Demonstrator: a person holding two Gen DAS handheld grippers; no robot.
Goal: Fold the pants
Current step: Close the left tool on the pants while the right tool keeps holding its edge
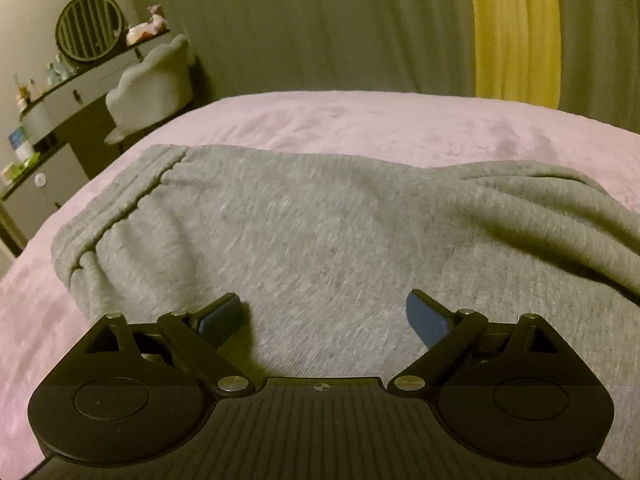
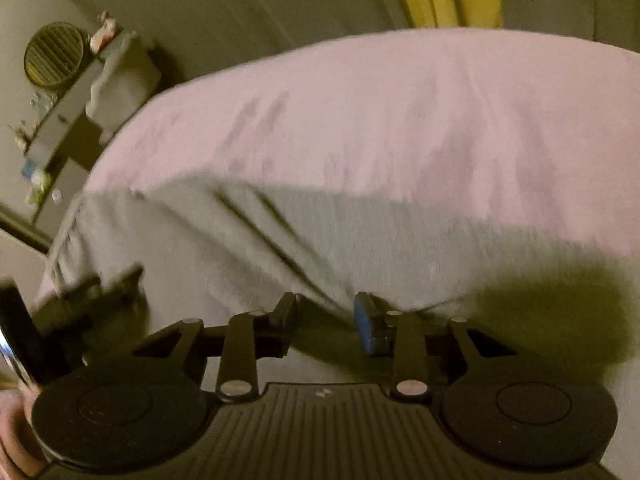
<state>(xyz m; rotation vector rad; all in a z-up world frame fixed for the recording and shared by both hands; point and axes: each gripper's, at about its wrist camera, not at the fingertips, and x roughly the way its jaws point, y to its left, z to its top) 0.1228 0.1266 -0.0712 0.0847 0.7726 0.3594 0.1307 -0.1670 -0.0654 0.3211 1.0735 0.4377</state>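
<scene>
Grey pants (image 1: 320, 232) lie spread on a pink bed cover (image 1: 400, 128), their ribbed waistband (image 1: 120, 200) at the left. My left gripper (image 1: 324, 316) hovers low over the cloth, jaws wide open and nothing between the blue pads. In the right wrist view the pants (image 2: 240, 248) are blurred, and a dark crease runs down toward my right gripper (image 2: 326, 316). Its jaws stand a little apart over the cloth, and the pads press on nothing that I can see. A finger (image 2: 124, 280) of the left gripper shows at the left edge.
A dressing table (image 1: 72, 92) with a round mirror (image 1: 90, 26) and small bottles stands left of the bed, a pale chair (image 1: 152, 80) beside it. Grey curtains with a yellow strip (image 1: 516, 32) hang behind. A hand (image 2: 12, 420) shows at the lower left.
</scene>
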